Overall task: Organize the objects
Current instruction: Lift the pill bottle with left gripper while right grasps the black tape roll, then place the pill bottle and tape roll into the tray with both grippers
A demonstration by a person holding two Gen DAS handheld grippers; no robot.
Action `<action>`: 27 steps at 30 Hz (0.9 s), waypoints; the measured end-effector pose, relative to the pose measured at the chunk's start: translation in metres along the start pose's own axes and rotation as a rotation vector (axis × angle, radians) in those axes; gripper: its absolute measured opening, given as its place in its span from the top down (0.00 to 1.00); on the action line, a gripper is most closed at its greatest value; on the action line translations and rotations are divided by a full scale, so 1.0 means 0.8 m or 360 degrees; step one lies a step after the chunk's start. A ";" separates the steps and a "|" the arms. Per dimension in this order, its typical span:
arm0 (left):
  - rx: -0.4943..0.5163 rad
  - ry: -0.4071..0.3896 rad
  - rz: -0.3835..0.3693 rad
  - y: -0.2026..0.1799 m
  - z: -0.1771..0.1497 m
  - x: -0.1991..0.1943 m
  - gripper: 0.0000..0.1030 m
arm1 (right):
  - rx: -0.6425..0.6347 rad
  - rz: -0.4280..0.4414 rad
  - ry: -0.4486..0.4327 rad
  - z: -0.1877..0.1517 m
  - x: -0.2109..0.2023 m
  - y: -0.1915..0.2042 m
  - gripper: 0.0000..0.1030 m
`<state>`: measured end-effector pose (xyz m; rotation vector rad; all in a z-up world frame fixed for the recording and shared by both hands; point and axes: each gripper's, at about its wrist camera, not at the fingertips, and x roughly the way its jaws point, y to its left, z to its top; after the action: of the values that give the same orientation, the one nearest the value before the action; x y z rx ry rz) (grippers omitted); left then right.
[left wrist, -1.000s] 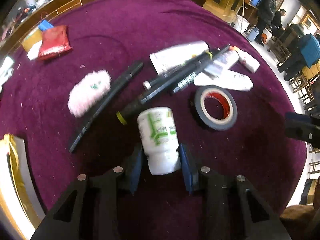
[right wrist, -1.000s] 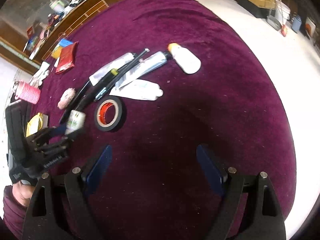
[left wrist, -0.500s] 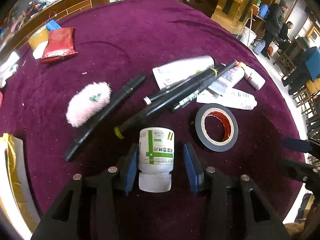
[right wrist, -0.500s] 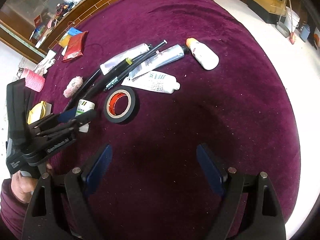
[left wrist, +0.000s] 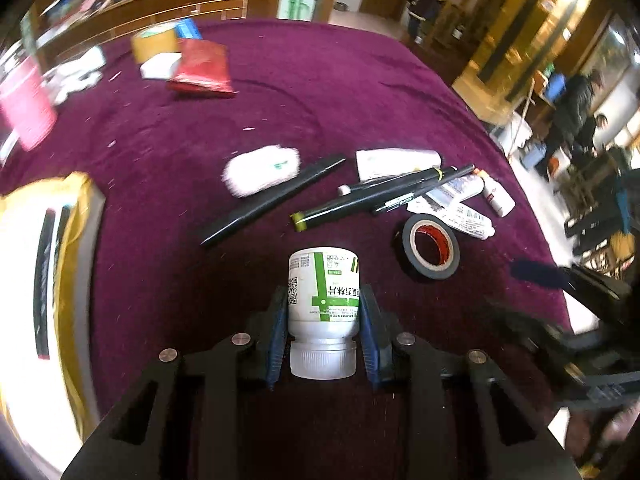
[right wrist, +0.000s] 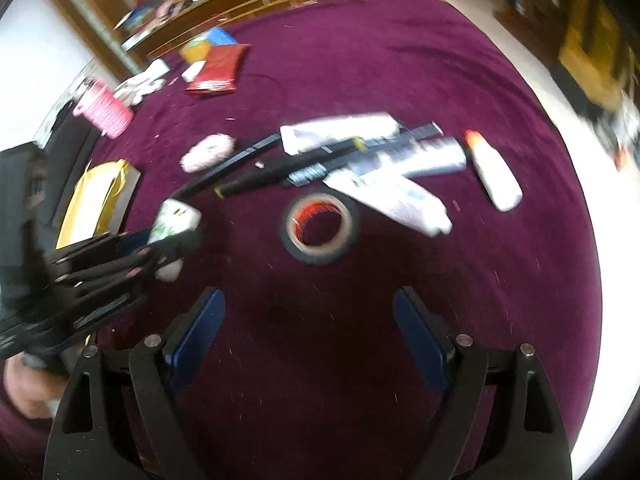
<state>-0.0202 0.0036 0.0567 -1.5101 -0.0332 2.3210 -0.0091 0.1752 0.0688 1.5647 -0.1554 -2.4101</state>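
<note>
My left gripper (left wrist: pixel 323 320) is shut on a white pill bottle (left wrist: pixel 323 296) with a green label, cap toward the camera, held above the purple table (left wrist: pixel 304 112). The bottle also shows in the right wrist view (right wrist: pixel 174 220), held in the left gripper (right wrist: pixel 172 236). My right gripper (right wrist: pixel 308 320) is open and empty, just short of a black tape roll (right wrist: pixel 319 229). The tape roll (left wrist: pixel 431 246) lies right of the bottle. Beyond it lie black pens (left wrist: pixel 376 196), white tubes (left wrist: pixel 398 159) and a small white bottle (right wrist: pixel 494 170).
A fluffy white-pink pad (left wrist: pixel 262 170) lies beside a black pen (left wrist: pixel 272 201). A gold-edged box (left wrist: pixel 44 264) sits at the left. A red packet (left wrist: pixel 202 68), yellow tape (left wrist: pixel 155 43) and a pink spool (right wrist: pixel 105 113) lie at the far side. People stand beyond the table (left wrist: pixel 572 104).
My left jaws have closed on the pill bottle and lifted it, swinging left. My right gripper has moved forward toward the tape roll, still open.
</note>
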 end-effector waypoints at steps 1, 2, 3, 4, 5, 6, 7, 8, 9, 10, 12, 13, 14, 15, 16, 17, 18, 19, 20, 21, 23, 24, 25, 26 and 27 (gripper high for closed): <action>-0.0024 -0.0006 -0.0001 0.004 -0.004 -0.006 0.73 | -0.0039 -0.0007 0.0001 0.004 0.005 0.005 0.16; -0.0052 -0.0011 -0.0005 0.009 -0.010 -0.012 0.73 | -0.0077 -0.0015 0.0004 0.008 0.010 0.009 0.16; -0.0076 -0.0015 -0.0009 0.013 -0.014 -0.016 0.73 | -0.0133 -0.0036 0.0012 0.014 0.019 0.015 0.16; -0.0098 -0.0020 -0.0013 0.016 -0.019 -0.020 0.73 | -0.0171 -0.0047 0.0020 0.018 0.025 0.020 0.16; -0.0126 -0.0026 -0.0017 0.021 -0.025 -0.025 0.73 | -0.0210 -0.0050 0.0031 0.020 0.032 0.024 0.16; -0.0144 -0.0032 -0.0019 0.022 -0.026 -0.030 0.73 | -0.0259 -0.0060 0.0050 0.023 0.042 0.028 0.17; -0.0158 -0.0038 -0.0020 0.025 -0.031 -0.035 0.73 | -0.0287 -0.0086 0.0066 0.024 0.050 0.031 0.19; -0.0171 -0.0043 -0.0021 0.027 -0.034 -0.038 0.73 | -0.0310 -0.0118 0.0086 0.026 0.060 0.032 0.24; -0.0187 -0.0050 -0.0023 0.032 -0.038 -0.043 0.73 | -0.0326 -0.0143 0.0115 0.027 0.071 0.032 0.28; -0.0198 -0.0056 -0.0020 0.034 -0.041 -0.047 0.73 | -0.0344 -0.0161 0.0111 0.029 0.076 0.032 0.35; -0.0221 -0.0071 -0.0018 0.040 -0.048 -0.055 0.73 | -0.0364 -0.0202 0.0169 0.032 0.092 0.031 0.53; -0.0235 -0.0077 -0.0022 0.043 -0.050 -0.057 0.73 | -0.0372 -0.0215 0.0139 0.034 0.093 0.032 0.62; -0.0249 -0.0085 -0.0025 0.046 -0.053 -0.060 0.73 | -0.0375 -0.0219 0.0137 0.035 0.094 0.033 0.69; -0.0260 -0.0094 -0.0025 0.049 -0.055 -0.064 0.73 | -0.0356 -0.0216 0.0142 0.038 0.094 0.031 0.71; -0.0267 -0.0105 -0.0022 0.052 -0.057 -0.068 0.73 | -0.0327 -0.0195 0.0148 0.040 0.092 0.030 0.85; -0.0271 -0.0114 -0.0021 0.055 -0.059 -0.071 0.73 | -0.0292 -0.0161 0.0156 0.042 0.091 0.027 0.89; -0.0273 -0.0129 -0.0019 0.058 -0.060 -0.076 0.73 | -0.0246 -0.0137 0.0146 0.043 0.086 0.023 0.89; -0.0273 -0.0141 -0.0014 0.061 -0.061 -0.081 0.73 | -0.0217 -0.0123 0.0139 0.044 0.083 0.020 0.89; -0.0273 -0.0153 -0.0007 0.065 -0.062 -0.086 0.73 | -0.0185 -0.0105 0.0134 0.044 0.079 0.019 0.89; -0.0278 -0.0168 -0.0005 0.071 -0.064 -0.092 0.73 | -0.0140 -0.0072 0.0130 0.041 0.072 0.016 0.89; -0.0295 -0.0181 -0.0009 0.082 -0.065 -0.100 0.73 | -0.0091 -0.0031 0.0116 0.038 0.061 0.015 0.89; -0.0306 -0.0190 -0.0005 0.091 -0.066 -0.106 0.73 | -0.0064 -0.0010 0.0100 0.036 0.052 0.016 0.89; -0.0313 -0.0195 0.0001 0.099 -0.067 -0.111 0.73 | -0.0049 0.0002 0.0086 0.034 0.045 0.019 0.89; -0.0317 -0.0199 0.0008 0.107 -0.069 -0.115 0.73 | -0.0040 0.0010 0.0072 0.034 0.041 0.024 0.89; -0.0324 -0.0208 0.0022 0.118 -0.070 -0.120 0.73 | -0.0025 0.0013 0.0048 0.034 0.034 0.030 0.89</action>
<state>0.0360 -0.1244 0.0967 -1.4503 -0.3029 2.4875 -0.0404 0.1433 0.0612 1.5899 -0.1360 -2.3744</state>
